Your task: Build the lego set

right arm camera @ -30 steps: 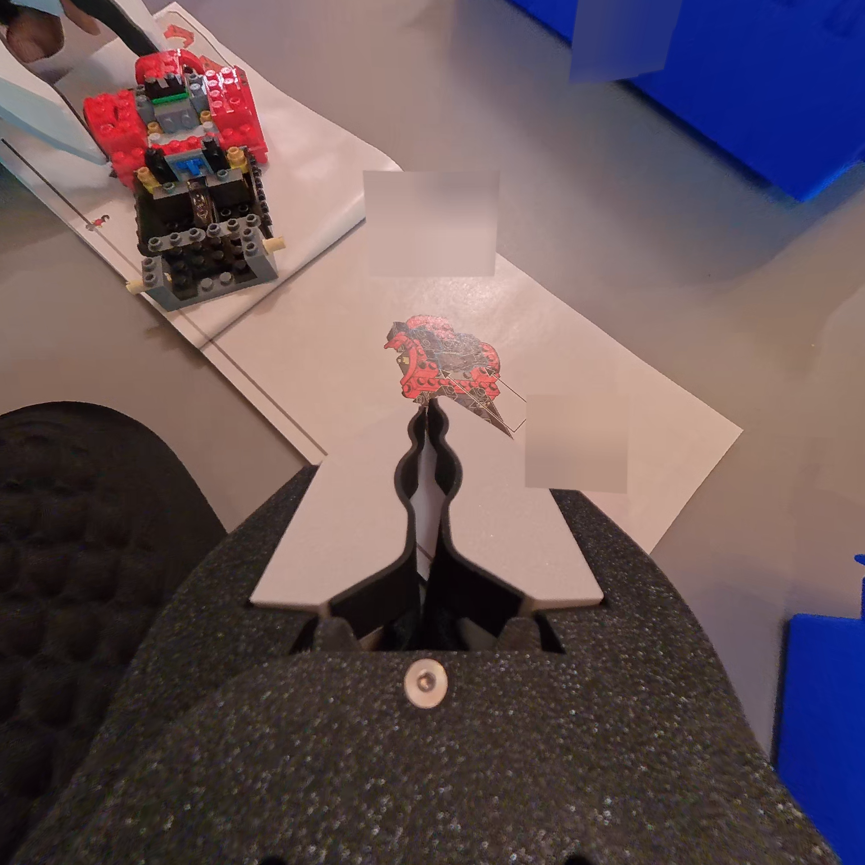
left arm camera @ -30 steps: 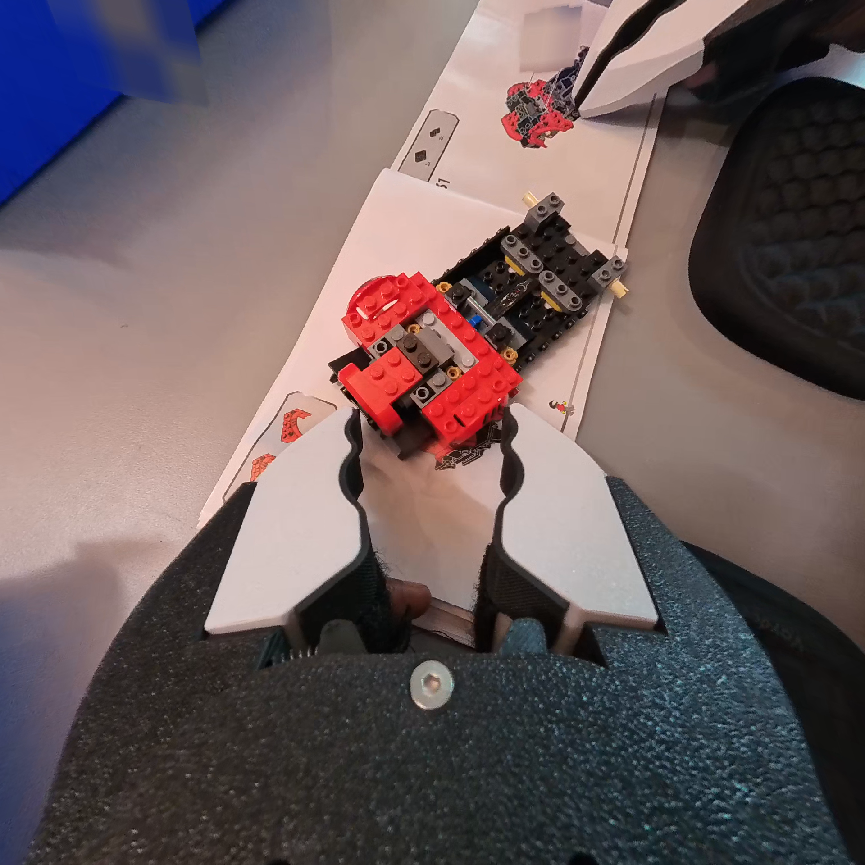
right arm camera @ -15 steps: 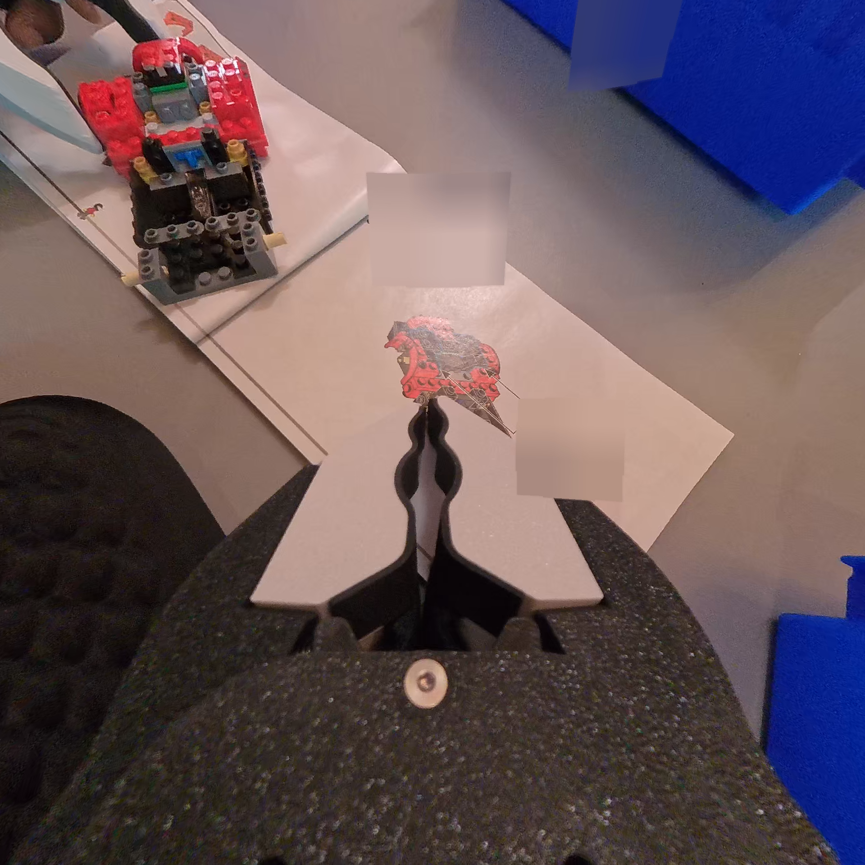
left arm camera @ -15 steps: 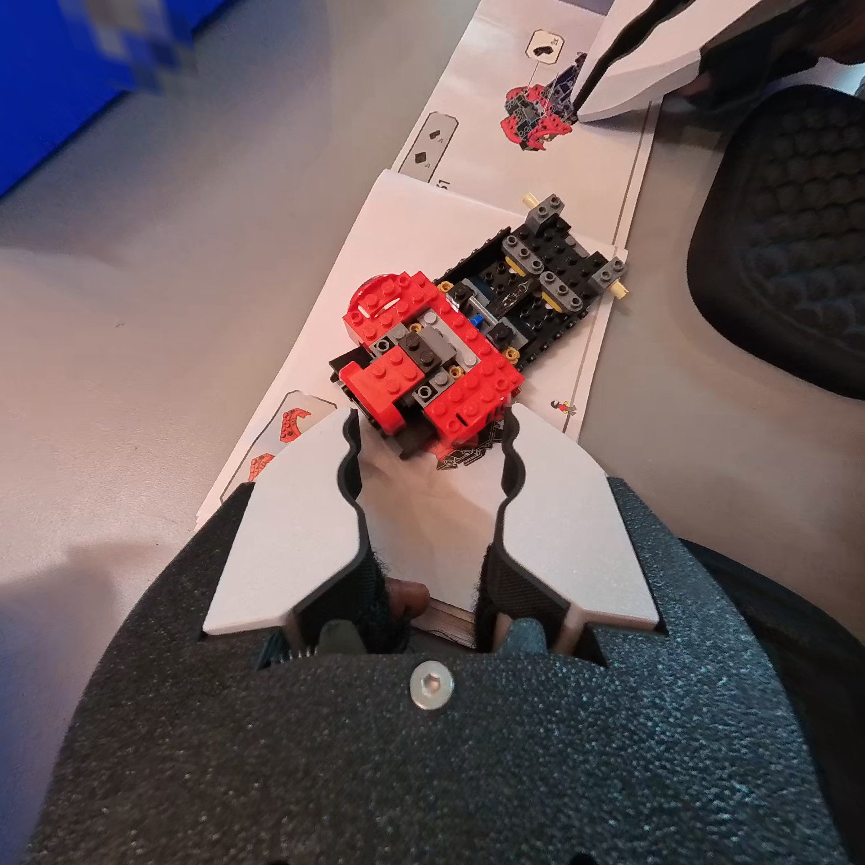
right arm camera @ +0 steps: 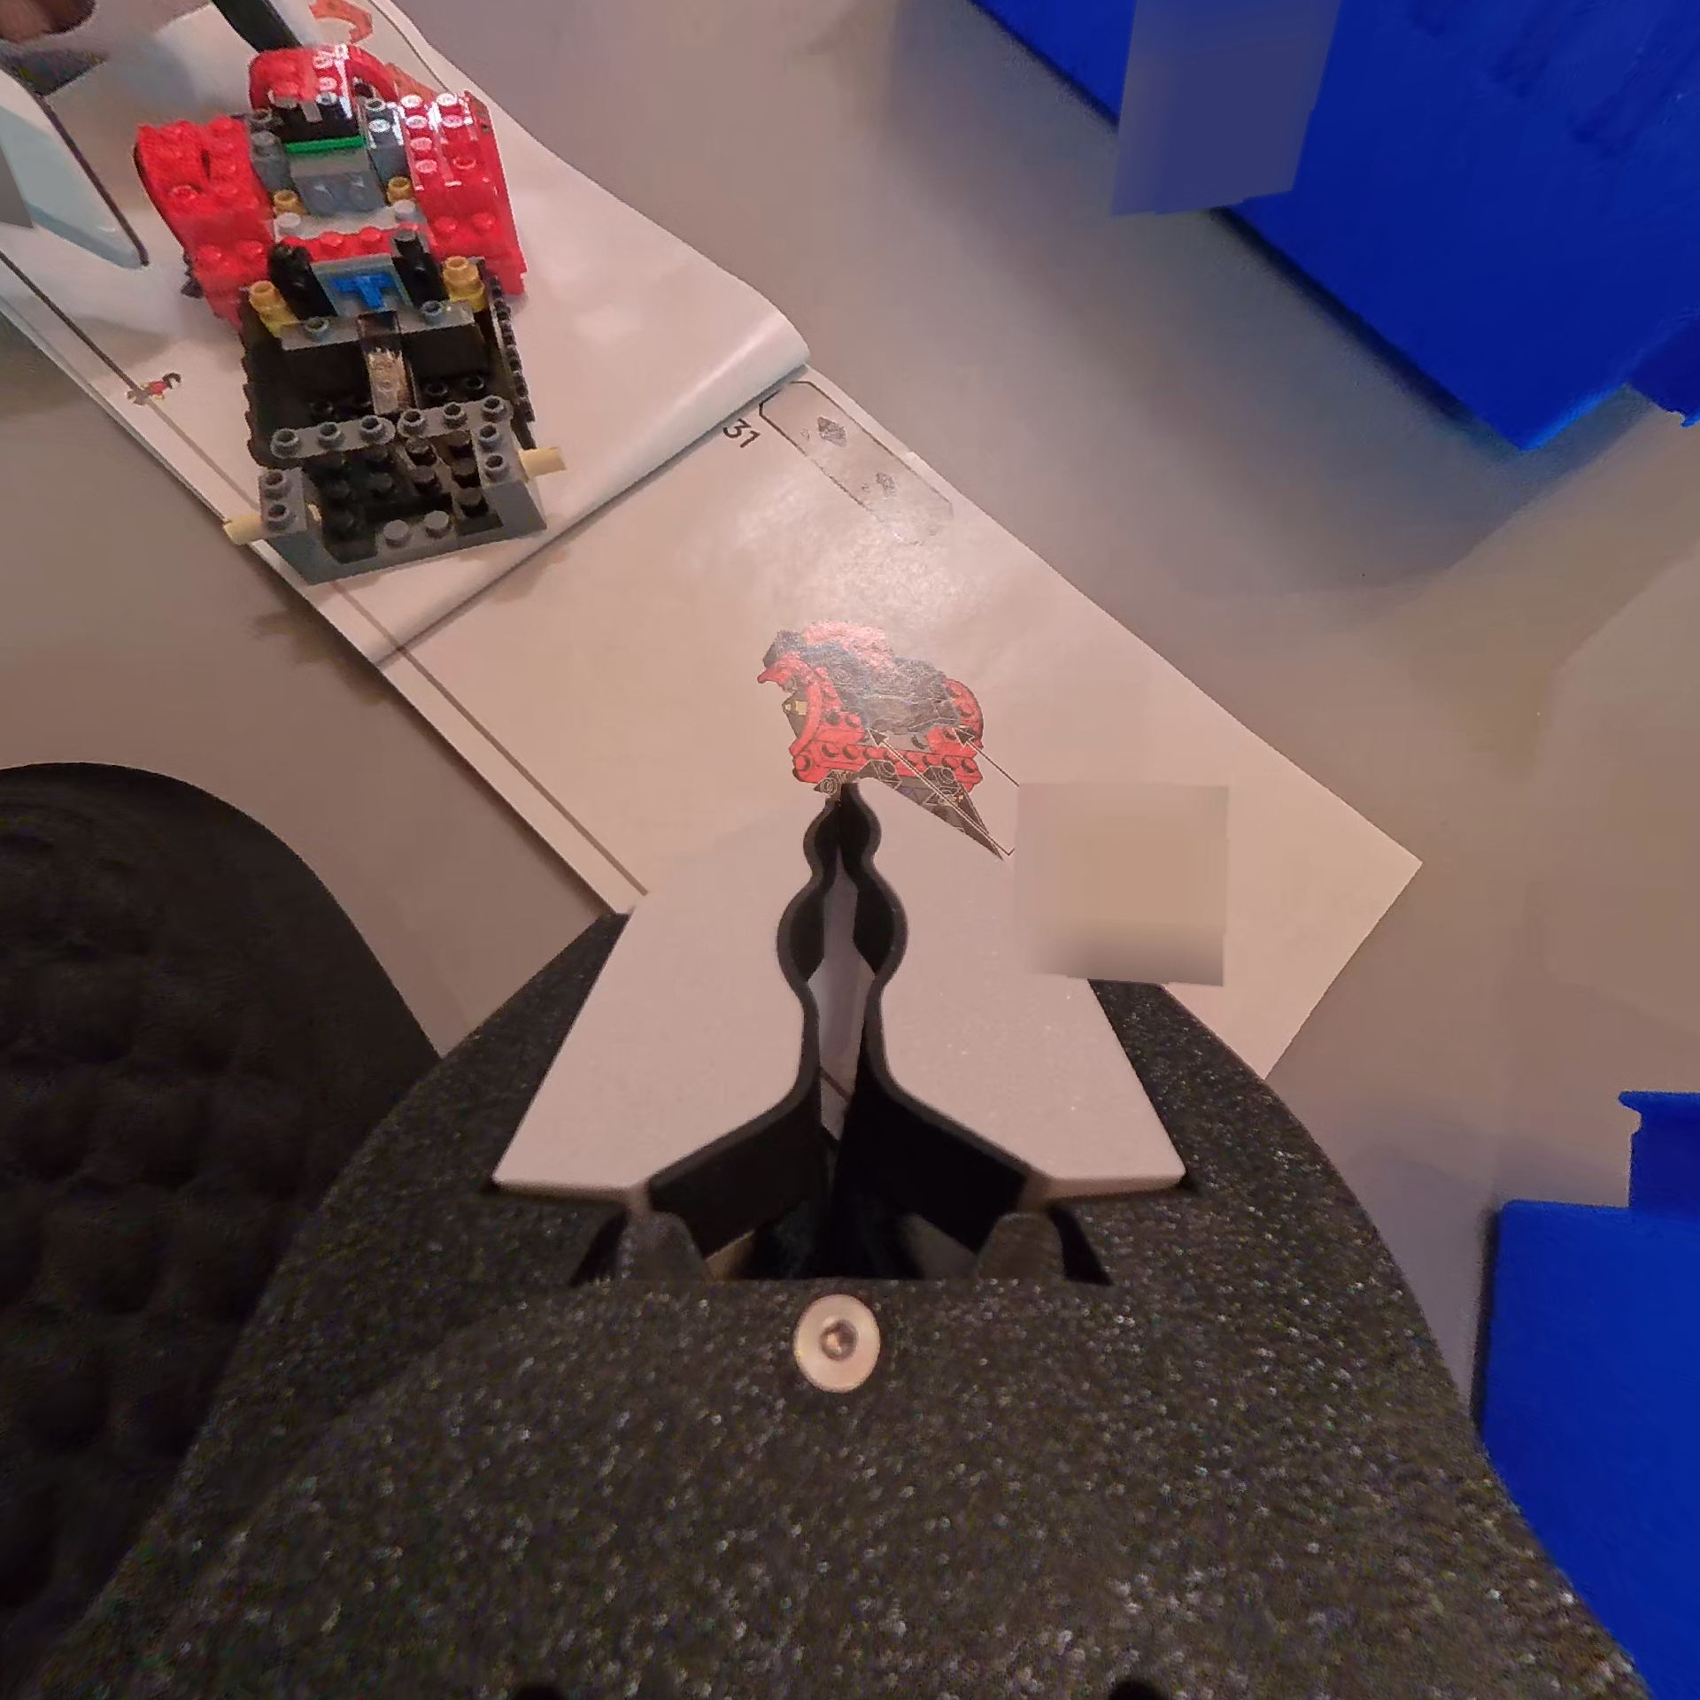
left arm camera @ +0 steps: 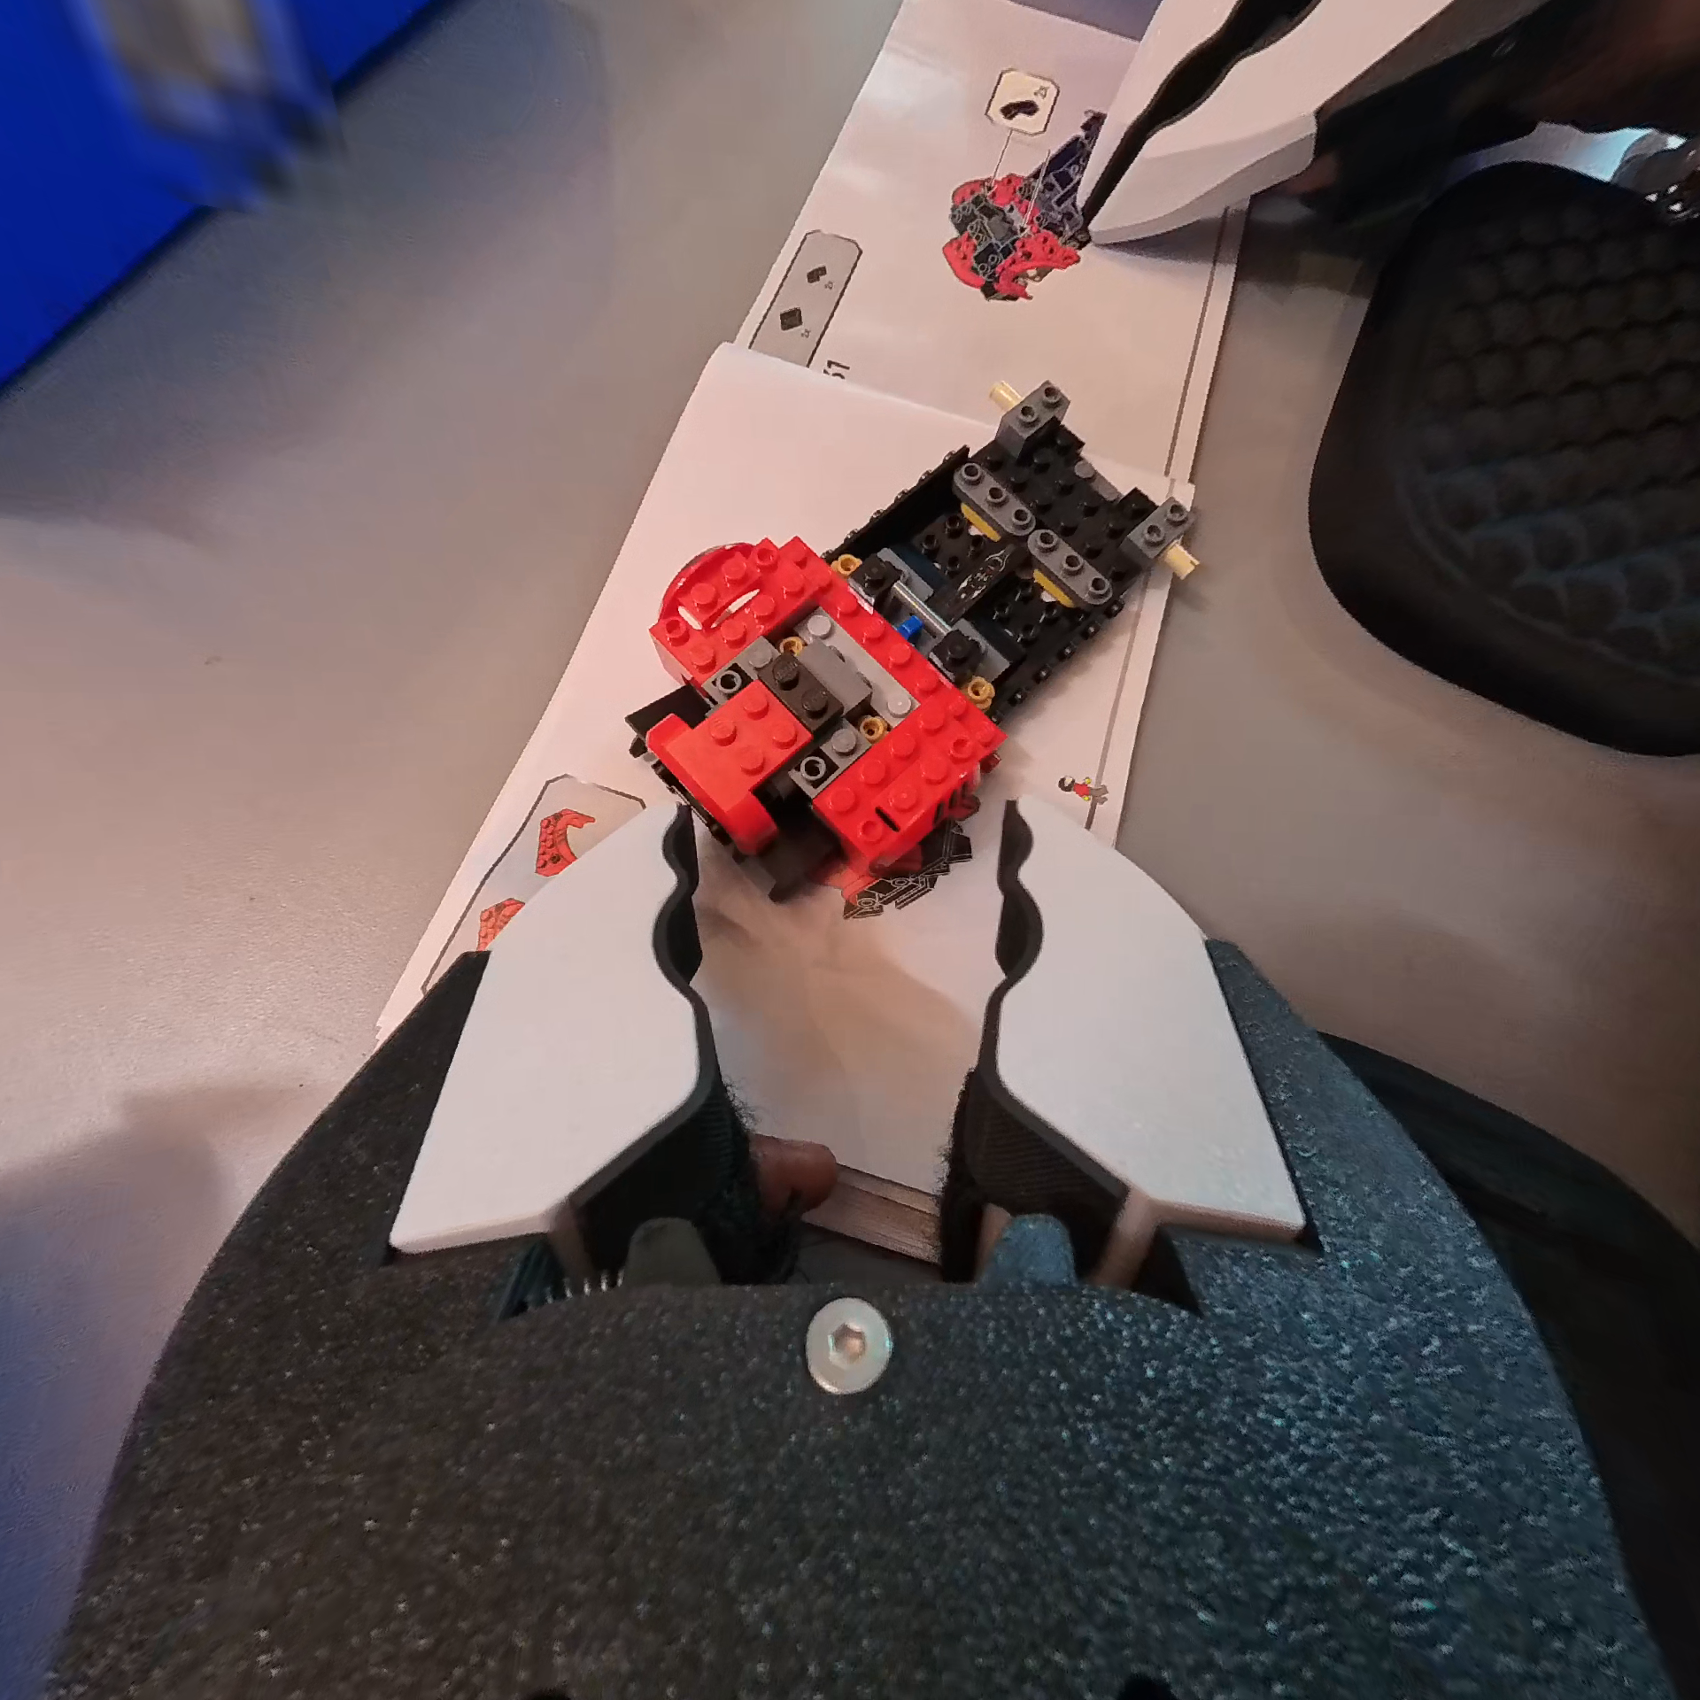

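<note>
Your right tool [right arm camera: 842, 809] is clenched empty, tip on the booklet [right arm camera: 644, 681] diagram — read it fully. Left tool [left arm camera: 842, 828] gapes beside the model [left arm camera: 865, 662] lying on the booklet — steady it squarely.

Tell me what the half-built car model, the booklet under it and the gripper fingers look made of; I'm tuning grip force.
Car model: hard glossy plastic, judging by the highlights on its red studs. Booklet: thin satin paper, with a page curling up at the fold and a soft sheen. Left gripper fingers: matte grey rigid faces, probably plastic, edged with black wavy pads that look rubbery.
</note>
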Motion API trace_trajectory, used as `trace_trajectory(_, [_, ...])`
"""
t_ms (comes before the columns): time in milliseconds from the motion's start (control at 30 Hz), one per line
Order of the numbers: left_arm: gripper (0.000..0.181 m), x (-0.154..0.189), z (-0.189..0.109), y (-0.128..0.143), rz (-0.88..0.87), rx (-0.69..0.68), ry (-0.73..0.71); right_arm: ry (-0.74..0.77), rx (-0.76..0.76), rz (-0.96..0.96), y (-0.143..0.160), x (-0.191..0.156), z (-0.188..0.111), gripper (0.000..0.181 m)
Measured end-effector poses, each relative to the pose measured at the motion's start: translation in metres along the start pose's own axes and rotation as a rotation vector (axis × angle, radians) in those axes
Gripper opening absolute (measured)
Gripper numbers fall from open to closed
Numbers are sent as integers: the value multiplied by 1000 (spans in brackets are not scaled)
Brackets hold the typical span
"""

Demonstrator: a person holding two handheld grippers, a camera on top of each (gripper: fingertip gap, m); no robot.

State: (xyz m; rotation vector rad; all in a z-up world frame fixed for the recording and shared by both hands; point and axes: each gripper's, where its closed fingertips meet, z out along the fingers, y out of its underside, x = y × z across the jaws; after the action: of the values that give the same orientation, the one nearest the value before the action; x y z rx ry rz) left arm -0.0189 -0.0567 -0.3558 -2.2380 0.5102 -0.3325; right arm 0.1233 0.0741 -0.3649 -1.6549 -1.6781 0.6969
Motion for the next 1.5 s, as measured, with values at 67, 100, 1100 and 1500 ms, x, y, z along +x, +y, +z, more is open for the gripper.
trace_trajectory(67, [63,0,0,0,6,-3,-3,1,0,-1,0,0,0,0])
trace_trajectory(100, [63,0,1,0,9,-5,-5,1,0,-2,0,0,0,0])
trace_trajectory(1100, [1,10,-20,-9,109,72,-49,29,1,-33,-1,0,0,1])
trace_trajectory(1500, [52,3,-50,-34,105,246,-170,-132,180,-86,-60,-17,-3,28])
